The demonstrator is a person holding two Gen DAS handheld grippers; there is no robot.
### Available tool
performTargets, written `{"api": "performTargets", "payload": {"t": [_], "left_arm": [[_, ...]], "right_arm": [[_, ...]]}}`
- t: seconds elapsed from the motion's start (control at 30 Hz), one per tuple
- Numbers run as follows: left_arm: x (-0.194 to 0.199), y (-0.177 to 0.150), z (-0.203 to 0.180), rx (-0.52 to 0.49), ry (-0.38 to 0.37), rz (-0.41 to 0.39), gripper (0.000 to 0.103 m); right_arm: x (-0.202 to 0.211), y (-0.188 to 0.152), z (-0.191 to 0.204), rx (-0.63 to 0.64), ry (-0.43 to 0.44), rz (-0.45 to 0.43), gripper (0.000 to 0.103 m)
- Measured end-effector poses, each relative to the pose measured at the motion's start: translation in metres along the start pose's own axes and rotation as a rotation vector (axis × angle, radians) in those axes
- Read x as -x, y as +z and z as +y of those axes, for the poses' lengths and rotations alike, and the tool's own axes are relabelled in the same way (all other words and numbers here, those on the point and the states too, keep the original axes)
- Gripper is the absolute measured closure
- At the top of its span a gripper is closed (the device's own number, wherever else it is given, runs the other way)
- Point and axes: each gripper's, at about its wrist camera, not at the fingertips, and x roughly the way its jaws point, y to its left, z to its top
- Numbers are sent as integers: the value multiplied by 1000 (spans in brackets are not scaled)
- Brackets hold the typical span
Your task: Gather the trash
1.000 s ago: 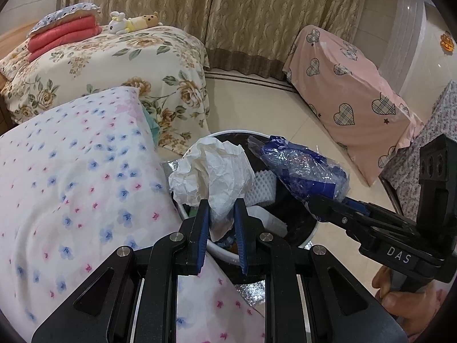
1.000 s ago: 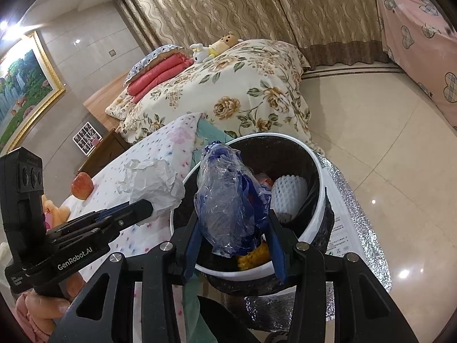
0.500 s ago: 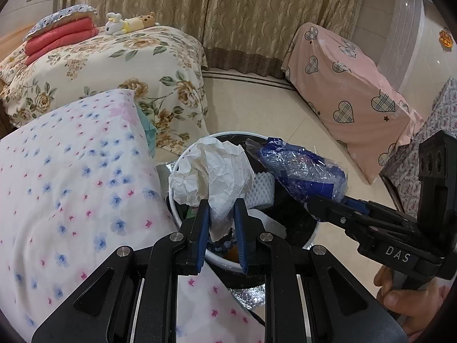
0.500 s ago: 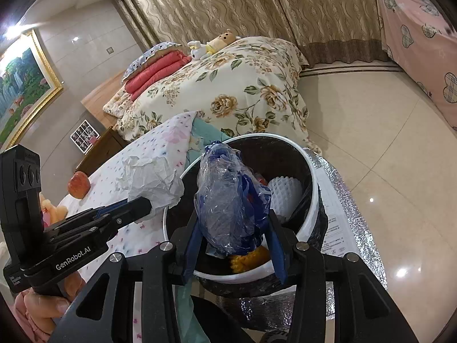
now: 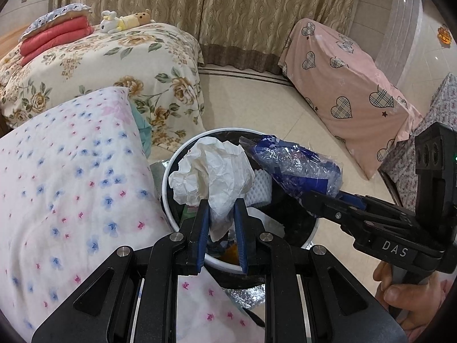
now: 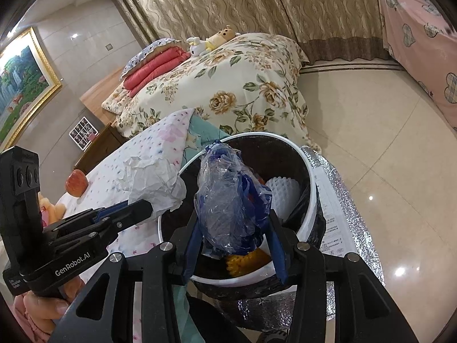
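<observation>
My left gripper is shut on a crumpled white paper and holds it over the near left rim of the trash bin. My right gripper is shut on a blue and clear plastic bag and holds it above the bin's opening. The bin is round with a white rim and a black liner. It holds white foam netting and something yellow. The bag and right gripper show in the left wrist view, the paper in the right wrist view.
A table with a flower-print cloth is left of the bin, with an apple on it. A floral bed stands behind. A pink heart-print covered piece is at the right. Silver foil lies under the bin on the tiled floor.
Both grippers have moved a little further over the bin with their loads. The grips have not changed.
</observation>
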Motion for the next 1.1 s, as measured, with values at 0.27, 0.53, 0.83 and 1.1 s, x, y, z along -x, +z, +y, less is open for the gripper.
{"api": "performTargets", "payload": {"t": [0.27, 0.53, 0.83, 1.1], "left_arm": [[-3, 0, 1, -1, 3, 11, 87], [-5, 1, 2, 2, 9, 18, 87], [0, 1, 6, 9, 25, 11, 56], [17, -17, 24, 73, 35, 1, 51]], "right_arm": [[-1, 3, -3, -10, 4, 12, 57], [-4, 6, -3, -8, 7, 20, 57], [-5, 9, -5, -36, -5, 19, 38], [9, 1, 2, -52, 4, -8, 36]]}}
